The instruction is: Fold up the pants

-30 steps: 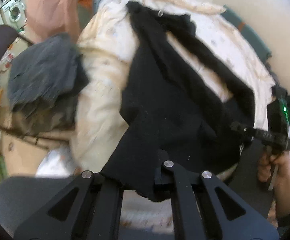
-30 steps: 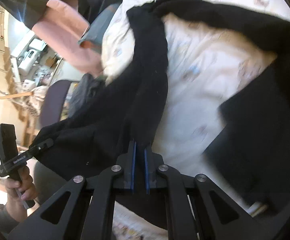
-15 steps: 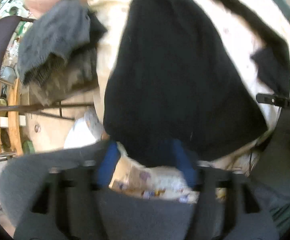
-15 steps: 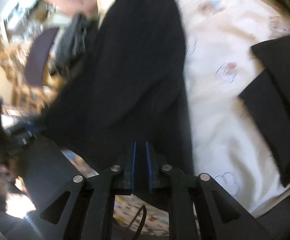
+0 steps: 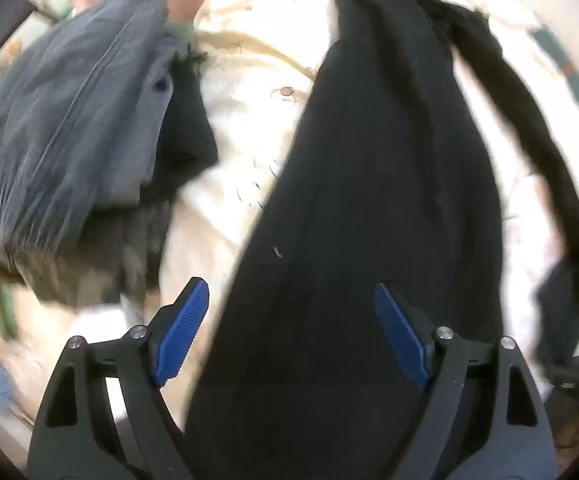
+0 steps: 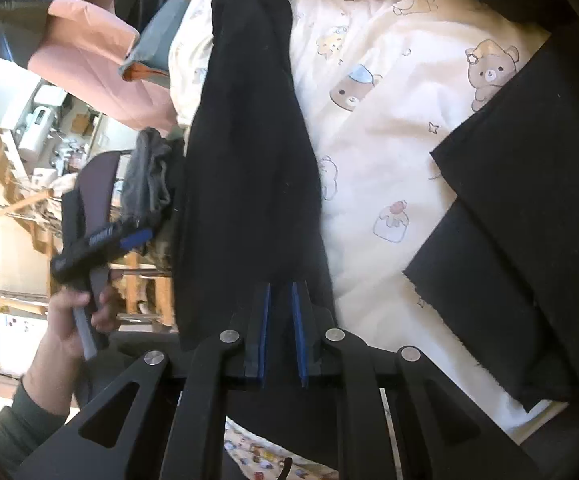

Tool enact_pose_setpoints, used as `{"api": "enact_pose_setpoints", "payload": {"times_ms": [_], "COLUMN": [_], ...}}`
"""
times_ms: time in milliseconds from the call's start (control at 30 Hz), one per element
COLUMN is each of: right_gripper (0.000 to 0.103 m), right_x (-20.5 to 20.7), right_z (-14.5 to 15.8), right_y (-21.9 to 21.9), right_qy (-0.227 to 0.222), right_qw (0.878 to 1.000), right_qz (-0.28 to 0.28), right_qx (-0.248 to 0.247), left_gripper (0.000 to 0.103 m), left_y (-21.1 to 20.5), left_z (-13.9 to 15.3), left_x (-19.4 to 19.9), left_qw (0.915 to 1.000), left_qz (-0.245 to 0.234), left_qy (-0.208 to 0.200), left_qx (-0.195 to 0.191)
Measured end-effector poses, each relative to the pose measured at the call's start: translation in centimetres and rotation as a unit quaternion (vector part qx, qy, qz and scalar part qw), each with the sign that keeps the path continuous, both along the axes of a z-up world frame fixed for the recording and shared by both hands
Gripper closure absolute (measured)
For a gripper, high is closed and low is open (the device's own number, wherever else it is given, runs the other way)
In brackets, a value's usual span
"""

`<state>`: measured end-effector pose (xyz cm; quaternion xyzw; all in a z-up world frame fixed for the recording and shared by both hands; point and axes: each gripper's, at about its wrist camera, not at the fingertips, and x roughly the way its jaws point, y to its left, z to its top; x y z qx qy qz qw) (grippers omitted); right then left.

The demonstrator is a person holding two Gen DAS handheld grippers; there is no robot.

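The black pants [image 5: 369, 200] lie stretched over a cream bedspread [image 5: 241, 120]. My left gripper [image 5: 289, 282] points down over one leg with its jaws opening wide. The cloth lies under and between the blue pads [image 5: 185, 320], which do not press on it. In the right wrist view the same leg [image 6: 249, 140] runs down to my right gripper [image 6: 279, 286], whose narrow jaws are shut on its edge. Another black part of the pants [image 6: 529, 240] lies at the right. A hand [image 6: 69, 320] holds the left gripper [image 6: 129, 240] beside the bed's edge.
A pile of grey and dark garments [image 5: 69, 120] hangs over a chair [image 6: 93, 184] left of the bed. Pink cloth [image 6: 89, 48] and a blue-grey pillow [image 6: 161, 36] sit at the bed's far left. Shelves and clutter stand beyond.
My left gripper let go of the pants edge, opened wide and dropped toward the bed. The right gripper sank a little and kept its hold on the black cloth.
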<state>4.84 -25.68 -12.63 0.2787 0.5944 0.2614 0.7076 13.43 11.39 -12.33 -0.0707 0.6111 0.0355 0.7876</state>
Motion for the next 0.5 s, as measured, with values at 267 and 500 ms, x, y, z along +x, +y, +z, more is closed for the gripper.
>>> {"api": "enact_pose_setpoints", "payload": {"times_ms": [267, 500], "right_gripper": [0.090, 0.090], "right_x": [1.1, 1.5], "right_z": [-0.8, -1.4], "right_y": [0.5, 1.1], "right_qy": [0.000, 0.004], "right_qw": [1.000, 0.999], "right_qz": [0.006, 0.013], "right_qx": [-0.024, -0.036], "left_gripper": [0.076, 0.100], "left_y": [-1.1, -1.4], "left_z": [-3.5, 0.7], "left_x": [0.8, -2.1], "left_qw": [0.9988, 0.9959], "left_qz": [-0.043, -0.075], "left_qy": [0.019, -0.034], "left_qx": [-0.014, 0.038]}}
